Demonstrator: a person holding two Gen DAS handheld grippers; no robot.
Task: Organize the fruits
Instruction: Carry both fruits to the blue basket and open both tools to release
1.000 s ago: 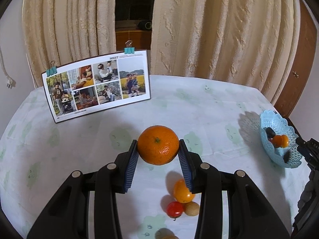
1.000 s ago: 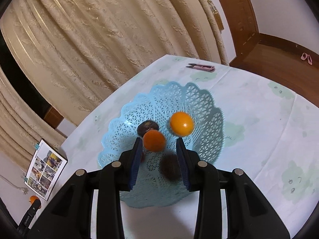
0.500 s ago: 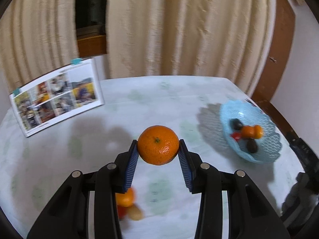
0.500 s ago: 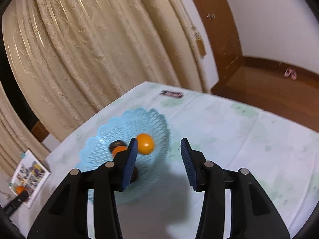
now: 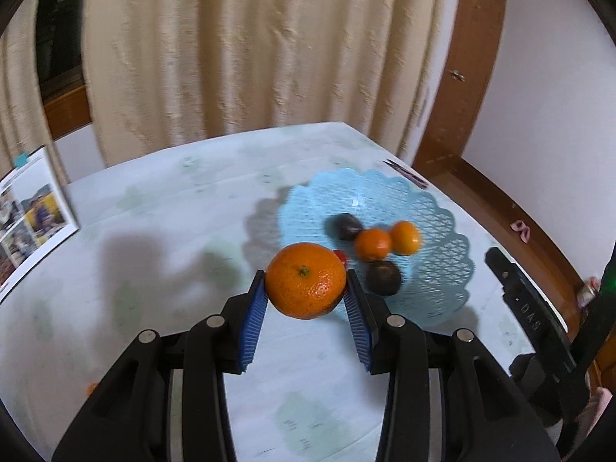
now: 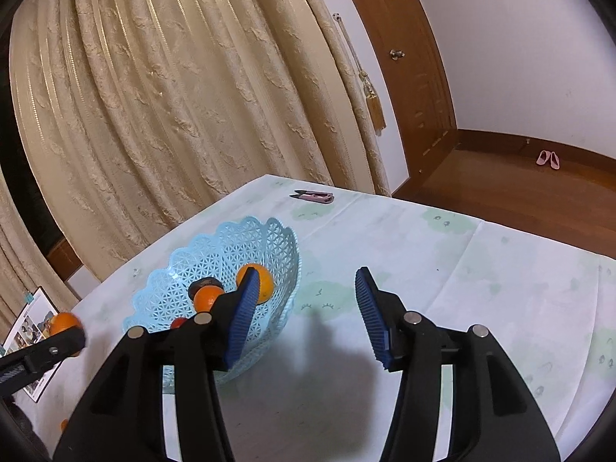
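My left tongs (image 5: 306, 292) grip the mandarin (image 5: 306, 286), held above the surface (image 5: 161, 231) at the near rim of the blue basket (image 5: 442, 231). My right tongs (image 6: 304, 308) stand open, empty, beside the basket over bare cloth.

- Left hand-held gripper (image 5: 306, 300): matte black plastic frame, 2 ribbed blue finger pads (image 5: 254, 321), 4 round silver screws.
- Right hand-held gripper (image 6: 304, 315): same black frame, 2 ribbed blue pads, 4 silver screws.
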